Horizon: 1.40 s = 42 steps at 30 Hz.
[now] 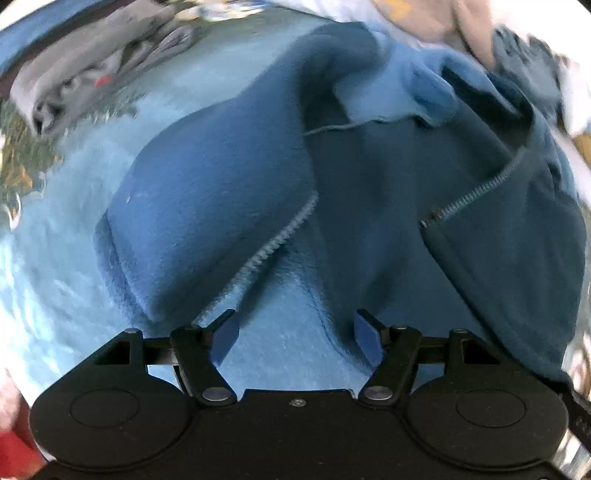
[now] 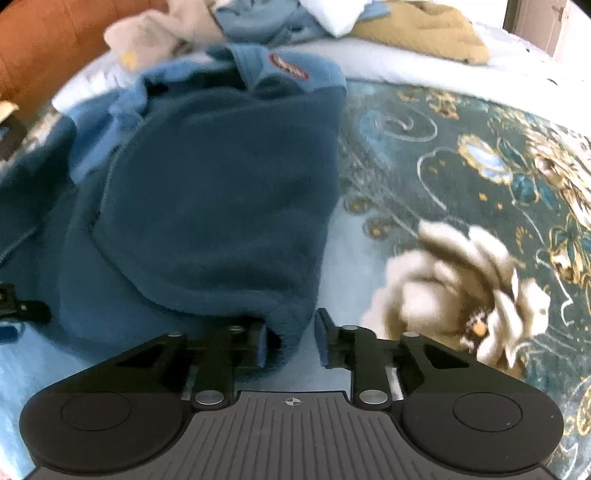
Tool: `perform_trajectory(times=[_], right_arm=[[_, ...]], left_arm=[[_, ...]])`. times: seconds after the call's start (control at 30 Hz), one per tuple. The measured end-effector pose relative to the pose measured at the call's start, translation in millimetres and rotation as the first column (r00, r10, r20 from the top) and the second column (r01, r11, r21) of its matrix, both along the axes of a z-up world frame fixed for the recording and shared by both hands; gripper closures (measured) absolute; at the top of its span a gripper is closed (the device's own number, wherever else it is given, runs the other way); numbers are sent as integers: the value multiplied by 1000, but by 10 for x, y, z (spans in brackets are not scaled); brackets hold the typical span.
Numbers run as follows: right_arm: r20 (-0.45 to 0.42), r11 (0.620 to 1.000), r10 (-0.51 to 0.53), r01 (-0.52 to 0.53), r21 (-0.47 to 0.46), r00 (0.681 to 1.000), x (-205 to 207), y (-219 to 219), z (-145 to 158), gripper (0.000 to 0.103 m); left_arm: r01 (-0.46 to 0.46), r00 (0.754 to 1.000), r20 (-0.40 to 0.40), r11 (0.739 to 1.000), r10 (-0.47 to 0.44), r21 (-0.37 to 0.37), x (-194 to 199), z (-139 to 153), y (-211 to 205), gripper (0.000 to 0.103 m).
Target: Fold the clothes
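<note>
Blue fleece jacket on the bed, one gripper pinching its hem, the other poised open.

The right gripper (image 2: 290, 341) has its jaws drawn close on the rolled lower edge of the blue fleece jacket (image 2: 221, 192); fleece sits between the pads and appears clamped, presumably to lift that edge for a fold. Ahead of it the jacket's body runs away to a collar bearing a small red patch (image 2: 289, 68). To its right lies the floral bedspread (image 2: 480, 177); beyond the collar, a heap of unfolded clothes (image 2: 258, 18). The left gripper (image 1: 295, 339) stands with jaws apart and nothing between them, over pale blue fleece, beside the open zipper (image 1: 273, 240), likely positioned to take the matching edge.
</note>
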State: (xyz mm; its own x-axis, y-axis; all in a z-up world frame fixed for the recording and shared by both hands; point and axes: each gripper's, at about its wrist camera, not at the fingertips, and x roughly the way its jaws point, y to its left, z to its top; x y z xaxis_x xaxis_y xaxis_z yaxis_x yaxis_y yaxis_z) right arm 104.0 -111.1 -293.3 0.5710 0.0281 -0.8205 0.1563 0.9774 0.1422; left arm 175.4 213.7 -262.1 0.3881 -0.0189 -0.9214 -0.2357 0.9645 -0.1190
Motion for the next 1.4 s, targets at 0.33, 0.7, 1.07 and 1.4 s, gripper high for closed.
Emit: perform_trajectory(times=[0.33,0.7,1.07,1.4], right_arm=[[-25,998,27,-25,55,999,113,-143,-53,87],[201,990,-124,136,-47,972,-305,-905,585,92],[-43,982,-140,133,-130,989,-505,-1482,21,88],[-13,996,43,-44,-77,999,-849,-1344,631,77]], left_arm=[[-113,985,112,980,133,-165,119,26,-56,92],[28,995,96,976,-7,-215,-309,487,-493,100],[122,984,-96,956,-152,-268,-684,159,-1096,98],[253,966,48,902,-253,-349,-661,910,-816,85]])
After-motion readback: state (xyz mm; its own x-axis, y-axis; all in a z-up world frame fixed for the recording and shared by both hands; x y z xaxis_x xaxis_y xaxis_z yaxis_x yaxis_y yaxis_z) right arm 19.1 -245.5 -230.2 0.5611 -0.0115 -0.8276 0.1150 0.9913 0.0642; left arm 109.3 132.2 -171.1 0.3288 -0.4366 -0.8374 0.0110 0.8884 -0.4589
